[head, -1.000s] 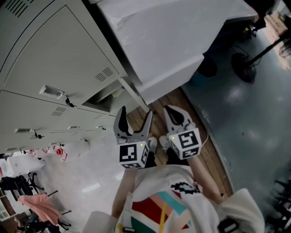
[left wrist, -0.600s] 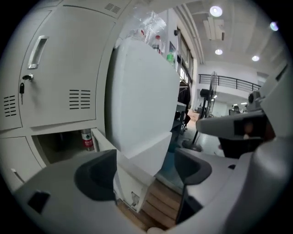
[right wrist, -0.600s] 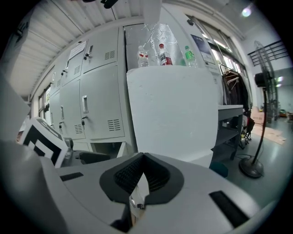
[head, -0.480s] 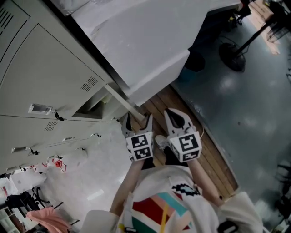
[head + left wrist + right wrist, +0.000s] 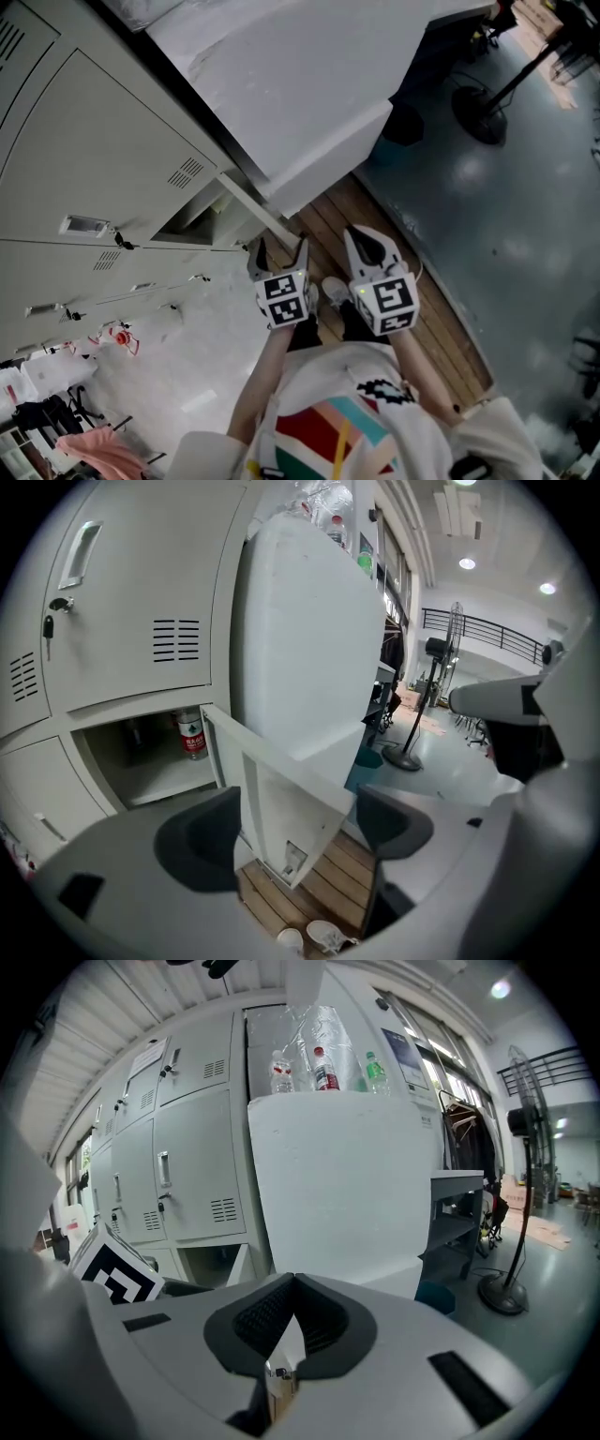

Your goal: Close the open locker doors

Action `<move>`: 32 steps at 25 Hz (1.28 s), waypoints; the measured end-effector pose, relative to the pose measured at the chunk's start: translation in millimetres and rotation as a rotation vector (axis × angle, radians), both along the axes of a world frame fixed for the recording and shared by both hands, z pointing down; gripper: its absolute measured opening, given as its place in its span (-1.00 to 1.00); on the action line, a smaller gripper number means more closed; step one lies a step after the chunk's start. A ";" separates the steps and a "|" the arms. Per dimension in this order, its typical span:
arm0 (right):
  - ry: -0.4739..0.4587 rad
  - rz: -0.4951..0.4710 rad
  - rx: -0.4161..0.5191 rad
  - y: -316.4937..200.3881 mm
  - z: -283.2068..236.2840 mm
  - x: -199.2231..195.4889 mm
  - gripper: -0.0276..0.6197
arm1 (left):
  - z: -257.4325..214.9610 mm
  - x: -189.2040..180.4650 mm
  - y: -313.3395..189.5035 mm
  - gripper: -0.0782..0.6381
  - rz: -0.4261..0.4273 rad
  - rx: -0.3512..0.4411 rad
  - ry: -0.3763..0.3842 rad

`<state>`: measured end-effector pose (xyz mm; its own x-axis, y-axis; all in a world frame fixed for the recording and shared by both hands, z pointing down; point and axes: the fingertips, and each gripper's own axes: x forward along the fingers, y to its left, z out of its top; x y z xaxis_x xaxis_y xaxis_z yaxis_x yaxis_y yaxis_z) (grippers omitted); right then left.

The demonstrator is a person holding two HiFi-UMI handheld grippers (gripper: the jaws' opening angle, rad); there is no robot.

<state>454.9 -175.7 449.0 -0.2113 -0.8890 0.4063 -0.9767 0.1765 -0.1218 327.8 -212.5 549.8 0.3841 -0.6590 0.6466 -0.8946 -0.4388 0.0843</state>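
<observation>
Where the bank of grey lockers meets a large white cabinet (image 5: pixel 281 84), one locker door (image 5: pixel 286 803) stands swung out. It appears edge-on in the head view, and a latch plate shows low on its inner face.

Behind the door, the open compartment (image 5: pixel 141 757) holds a bottle (image 5: pixel 192 735) with a red label, upright near the back. Directly above the door's compartment is a closed locker (image 5: pixel 131 602) with a vent grille, a handle and a key hanging in the lock.

The left gripper (image 5: pixel 279 255) is held just short of the door's free edge, apart from it. Its jaws stand wide apart with nothing between them, and the left gripper view frames the door in the gap beyond them.

The right gripper (image 5: pixel 368 246) sits to the right of the door, farther from it than the left gripper and just beside that gripper. Its jaws are brought together at the tips and hold nothing.

Below the door lies a slatted wooden platform (image 5: pixel 427 323), on which the person's light shoes (image 5: pixel 323 937) rest. Well to the right of the door, beyond the cabinet, a pedestal fan (image 5: pixel 403 759) stands on the grey floor.
</observation>
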 end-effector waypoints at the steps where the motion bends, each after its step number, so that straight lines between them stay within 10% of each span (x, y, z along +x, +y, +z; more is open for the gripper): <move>1: -0.001 -0.008 0.000 -1.1 -0.5 -3.3 -0.90 | -0.1 -1.8 0.3 0.25 0.001 0.000 -0.004; 17: 0.003 -0.209 0.016 -33.3 -7.6 -69.5 -0.90 | -6.0 -58.5 18.2 0.25 -0.045 0.051 -0.069; 32: 0.007 -0.436 0.036 -38.4 -13.7 -164.7 -0.90 | -2.7 -159.5 25.2 0.23 -0.280 0.030 -0.043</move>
<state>290.2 -214.1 435.3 -0.5672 -0.7310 0.3795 -0.8109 0.5763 -0.1018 168.3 -187.3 547.1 0.1571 -0.7543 0.6374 -0.9838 -0.1760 0.0342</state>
